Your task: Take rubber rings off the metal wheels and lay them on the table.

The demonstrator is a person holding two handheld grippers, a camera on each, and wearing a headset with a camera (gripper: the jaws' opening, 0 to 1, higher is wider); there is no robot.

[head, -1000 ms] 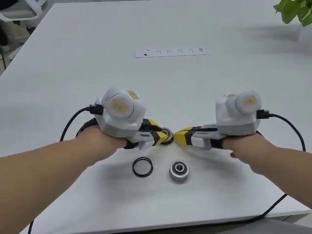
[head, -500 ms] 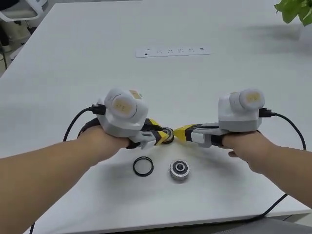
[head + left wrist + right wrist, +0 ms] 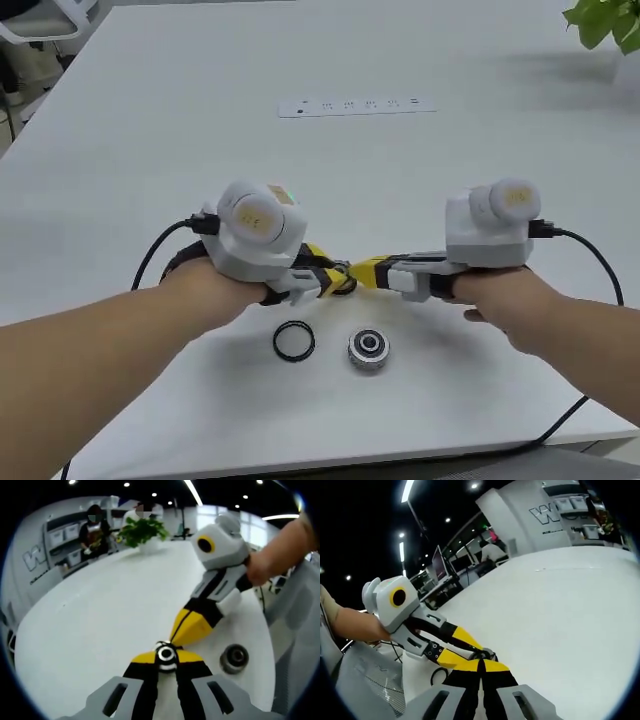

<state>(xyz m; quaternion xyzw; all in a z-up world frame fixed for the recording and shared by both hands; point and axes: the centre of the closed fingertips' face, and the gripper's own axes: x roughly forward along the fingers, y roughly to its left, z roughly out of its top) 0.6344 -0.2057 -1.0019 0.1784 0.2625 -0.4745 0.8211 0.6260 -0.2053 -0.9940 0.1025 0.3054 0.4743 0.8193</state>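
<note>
Left gripper (image 3: 325, 282) clamped on a metal wheel (image 3: 166, 655). The right gripper (image 3: 358, 272) is pinched closed, tips at that wheel's rim, edged slightly closer than before. Two wheels total: second wheel (image 3: 369, 349) on table (image 3: 300, 180), near one loose rubber ring (image 3: 293, 342).

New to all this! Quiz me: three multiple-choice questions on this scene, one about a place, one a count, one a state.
1. Where is the loose black ring? A on a chair; B on the table beside a metal wheel; C on the floor.
2. How many metal wheels show? A two; B four; C six.
3. The left gripper is: A wide open; B shut on a second wheel; C lying flat.
Answers: B, ring and wheel lie side by side; A, one lies, one is held; B, its jaws clamp the second wheel.
</note>
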